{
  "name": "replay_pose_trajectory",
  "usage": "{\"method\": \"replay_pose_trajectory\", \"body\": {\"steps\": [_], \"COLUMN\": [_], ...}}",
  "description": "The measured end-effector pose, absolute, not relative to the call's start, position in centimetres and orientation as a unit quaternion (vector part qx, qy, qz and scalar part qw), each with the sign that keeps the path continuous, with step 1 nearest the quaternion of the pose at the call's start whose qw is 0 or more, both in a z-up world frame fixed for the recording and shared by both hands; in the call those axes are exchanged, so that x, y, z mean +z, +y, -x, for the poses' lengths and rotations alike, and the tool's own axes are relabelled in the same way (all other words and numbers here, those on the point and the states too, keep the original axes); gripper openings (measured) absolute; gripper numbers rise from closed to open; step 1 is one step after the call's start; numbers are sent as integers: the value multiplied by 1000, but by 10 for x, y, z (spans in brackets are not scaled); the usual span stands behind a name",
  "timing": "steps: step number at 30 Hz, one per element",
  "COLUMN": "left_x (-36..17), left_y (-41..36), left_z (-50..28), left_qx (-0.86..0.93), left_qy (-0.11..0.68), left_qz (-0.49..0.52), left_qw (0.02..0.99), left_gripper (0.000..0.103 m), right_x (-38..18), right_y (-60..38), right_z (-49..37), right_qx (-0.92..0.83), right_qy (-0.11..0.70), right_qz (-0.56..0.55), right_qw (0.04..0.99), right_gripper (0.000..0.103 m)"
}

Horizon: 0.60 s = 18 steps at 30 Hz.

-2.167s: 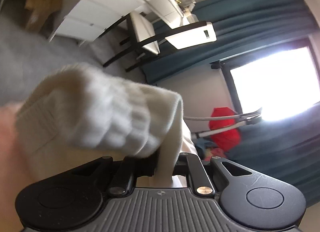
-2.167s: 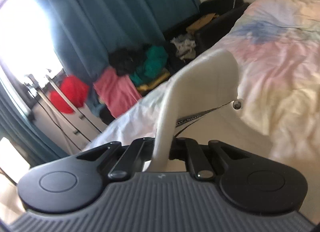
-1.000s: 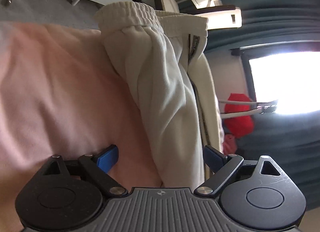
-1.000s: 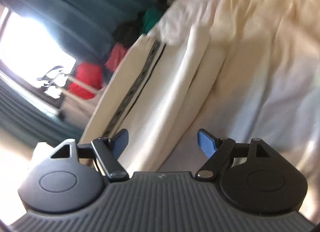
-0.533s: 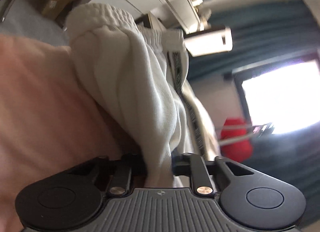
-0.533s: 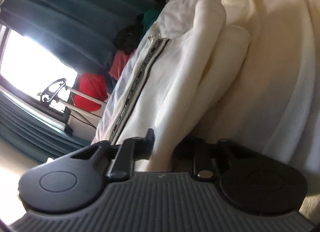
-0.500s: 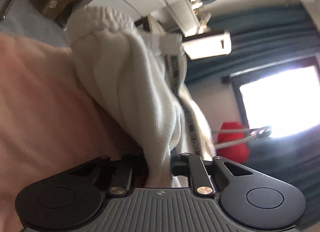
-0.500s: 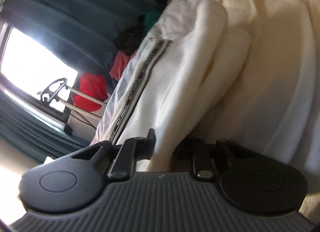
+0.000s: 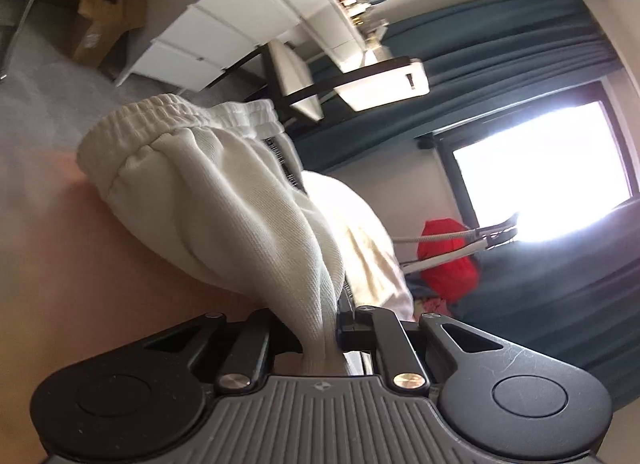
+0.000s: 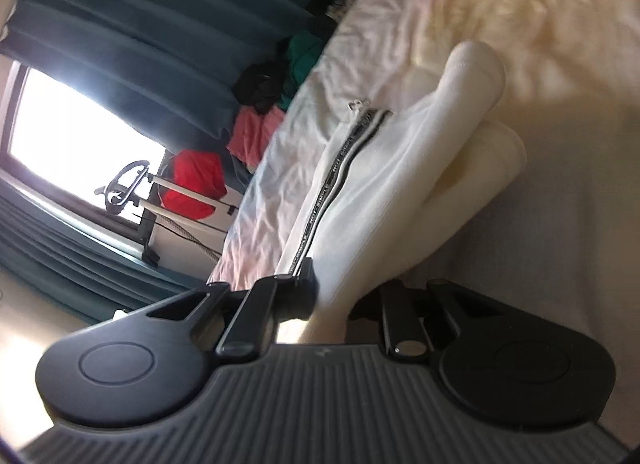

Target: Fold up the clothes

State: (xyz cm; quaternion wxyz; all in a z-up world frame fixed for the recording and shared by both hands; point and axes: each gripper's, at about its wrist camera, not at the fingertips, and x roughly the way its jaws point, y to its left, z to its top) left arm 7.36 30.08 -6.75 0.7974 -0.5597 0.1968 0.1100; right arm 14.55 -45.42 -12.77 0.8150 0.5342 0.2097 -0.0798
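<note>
**Both hand-held grippers clamped on cream sweatpants over the bed**

Left hand-held gripper: jaws pinched nearly together, a bunched fold of the cream sweatpants squeezed between them. The fabric rises from the jaws up and to the left and ends in the gathered elastic waistband. A black printed side stripe runs down the cloth just right of the fold. The pink bedsheet lies left of and under the pants.

Right hand-held gripper: jaws closing, and already pressing a pinch of the same sweatpants between them. From there the two legs stretch away across the bed, lying side by side and touching, with rounded folded ends at the far side. The black-and-white lettered stripe runs along the left leg, and a small metal-looking tip sits at its far end. The bedsheet here is wrinkled, pale pink to cream.

Further off, left view: a white drawer unit, a black-framed chair, cardboard on the grey carpet, teal curtains, a bright window, and a red item on a rack. Right view: a pile of clothes in black, green and pink beside the bed, and the same teal curtains.
</note>
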Motion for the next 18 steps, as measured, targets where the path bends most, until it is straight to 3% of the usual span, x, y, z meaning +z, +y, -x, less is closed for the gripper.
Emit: {"method": "replay_pose_trajectory", "body": {"steps": [5, 10, 16, 17, 18], "left_x": [-67, -74, -66, -61, -57], "left_y": [304, 306, 291, 287, 280], "left_z": [-12, -4, 4, 9, 13], "left_qx": [129, 161, 183, 184, 187], "left_qy": [239, 285, 303, 301, 300], "left_qz": [564, 524, 481, 469, 452], "left_qw": [780, 786, 803, 810, 819], "left_gripper": [13, 21, 41, 47, 55], "right_x": [-133, -147, -158, -161, -165], "right_y": [-462, -464, -463, -464, -466], "right_z": [-87, -77, -77, -77, -77], "right_qx": [-79, -76, -82, -83, -82], "right_qy": [235, 261, 260, 262, 265], "right_qz": [-562, -557, -583, -592, -603], "right_qw": [789, 785, 765, 757, 748], "right_gripper": [16, 17, 19, 21, 30]}}
